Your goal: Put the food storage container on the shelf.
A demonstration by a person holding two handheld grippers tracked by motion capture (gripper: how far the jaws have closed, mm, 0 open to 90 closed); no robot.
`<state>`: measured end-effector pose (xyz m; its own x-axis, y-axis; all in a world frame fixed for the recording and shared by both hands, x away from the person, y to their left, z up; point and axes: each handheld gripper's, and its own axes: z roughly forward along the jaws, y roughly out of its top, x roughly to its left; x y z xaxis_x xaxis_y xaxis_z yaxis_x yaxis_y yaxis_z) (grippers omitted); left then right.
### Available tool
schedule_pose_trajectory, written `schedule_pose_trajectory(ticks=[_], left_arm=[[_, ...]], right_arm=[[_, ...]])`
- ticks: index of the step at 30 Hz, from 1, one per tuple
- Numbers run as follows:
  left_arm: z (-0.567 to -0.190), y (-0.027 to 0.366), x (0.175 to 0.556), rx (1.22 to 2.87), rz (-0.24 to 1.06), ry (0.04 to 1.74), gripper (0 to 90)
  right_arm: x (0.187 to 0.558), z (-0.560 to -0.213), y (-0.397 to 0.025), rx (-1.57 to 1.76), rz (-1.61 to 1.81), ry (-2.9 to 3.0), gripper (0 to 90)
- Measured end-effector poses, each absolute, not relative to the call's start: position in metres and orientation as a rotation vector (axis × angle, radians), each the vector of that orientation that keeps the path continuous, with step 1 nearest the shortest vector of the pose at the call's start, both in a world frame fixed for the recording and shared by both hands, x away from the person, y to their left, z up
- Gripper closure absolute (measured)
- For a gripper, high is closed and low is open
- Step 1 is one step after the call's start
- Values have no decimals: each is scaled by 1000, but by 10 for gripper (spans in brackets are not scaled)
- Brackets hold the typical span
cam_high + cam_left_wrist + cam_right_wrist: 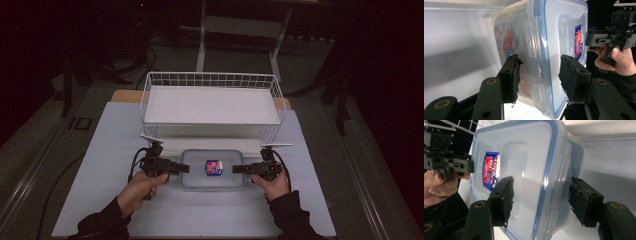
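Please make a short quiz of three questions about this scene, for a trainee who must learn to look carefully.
1. True or false: the left gripper and the right gripper meet the clear container from opposite ends.
2. Where is the red and blue label? A) on the blue-rimmed lid B) on the wire basket C) on the table
3. Fill in: in the left gripper view, the jaws stand on either side of the lid's edge, near a ____ latch.

Key: 1 true. 2 A. 3 clear. Whether the pads already press on the container, the pictures do not settle.
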<state>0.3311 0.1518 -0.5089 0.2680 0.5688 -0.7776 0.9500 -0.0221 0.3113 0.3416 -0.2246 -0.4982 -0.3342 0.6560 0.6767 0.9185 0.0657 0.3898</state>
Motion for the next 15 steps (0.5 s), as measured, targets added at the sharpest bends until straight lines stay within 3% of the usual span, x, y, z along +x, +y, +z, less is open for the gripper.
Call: schedule_pose_trajectory(ticks=[15], left_arm=[[-499, 146, 314, 1718, -480, 1399, 519]], right_arm=[[327, -490, -220, -1563, -1172, -2119, 378]])
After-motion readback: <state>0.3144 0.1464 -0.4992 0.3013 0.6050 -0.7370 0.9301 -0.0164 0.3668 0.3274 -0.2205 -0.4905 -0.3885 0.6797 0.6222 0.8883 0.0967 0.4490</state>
